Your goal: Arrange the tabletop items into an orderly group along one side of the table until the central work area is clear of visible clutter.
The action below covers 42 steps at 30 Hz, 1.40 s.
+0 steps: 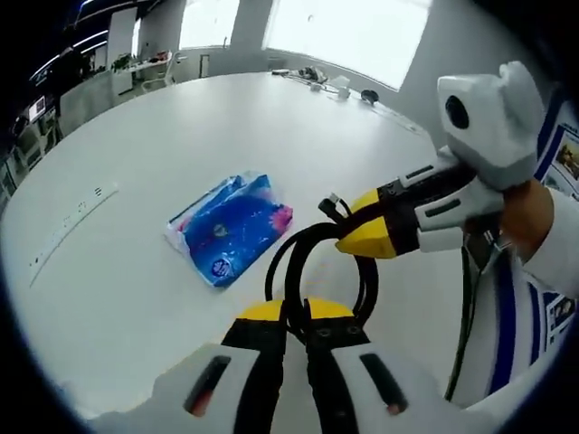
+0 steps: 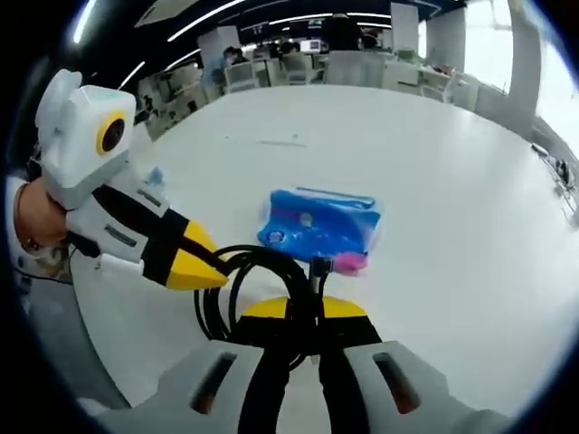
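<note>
Both claws hold the coiled black cable point(image 1: 317, 262) above the white worktop point(image 1: 136, 181). The left claw point(image 1: 294, 312) pinches one side of the loop, jaws narrow. The right claw point(image 2: 303, 309) is clamped on the opposite side, the plug end sticking up beside it. A blue packet point(image 1: 231, 226), perhaps tissues, lies flat just beyond.

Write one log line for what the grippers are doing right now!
left gripper: shut on black cable | right gripper: shut on black cable | blue tissue pack: lying on white table, beyond cable | stage: coil held between both
</note>
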Each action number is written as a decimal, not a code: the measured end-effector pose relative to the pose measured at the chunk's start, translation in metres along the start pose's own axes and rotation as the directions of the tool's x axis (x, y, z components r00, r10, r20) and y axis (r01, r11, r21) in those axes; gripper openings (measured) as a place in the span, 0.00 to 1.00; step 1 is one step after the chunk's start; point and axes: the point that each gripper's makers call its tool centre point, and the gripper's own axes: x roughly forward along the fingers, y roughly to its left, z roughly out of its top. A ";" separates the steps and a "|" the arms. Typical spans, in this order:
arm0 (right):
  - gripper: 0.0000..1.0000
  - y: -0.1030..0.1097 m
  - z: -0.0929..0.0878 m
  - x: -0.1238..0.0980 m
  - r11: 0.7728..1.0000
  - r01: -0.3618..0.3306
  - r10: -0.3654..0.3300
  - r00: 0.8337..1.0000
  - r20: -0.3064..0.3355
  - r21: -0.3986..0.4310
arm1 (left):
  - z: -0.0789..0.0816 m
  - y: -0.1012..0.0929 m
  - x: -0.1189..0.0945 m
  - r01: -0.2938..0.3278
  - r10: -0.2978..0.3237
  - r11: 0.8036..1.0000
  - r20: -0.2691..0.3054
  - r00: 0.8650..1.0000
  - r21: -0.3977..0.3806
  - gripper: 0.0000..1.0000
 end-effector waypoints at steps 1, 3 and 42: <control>0.08 -0.001 -0.001 0.002 1.000 -0.001 0.002 1.000 -0.004 0.003 | 0.000 0.001 0.001 -0.001 0.001 1.000 -0.003 1.000 -0.006 0.04; 0.08 -0.003 -0.003 0.006 1.000 -0.004 0.004 1.000 -0.007 0.010 | 0.000 0.002 0.004 -0.002 0.002 1.000 -0.007 1.000 -0.005 0.04; 0.09 -0.014 -0.029 0.044 1.000 0.006 -0.006 0.999 -0.053 -0.002 | -0.016 0.018 0.033 -0.036 0.036 0.999 -0.011 0.999 -0.020 0.05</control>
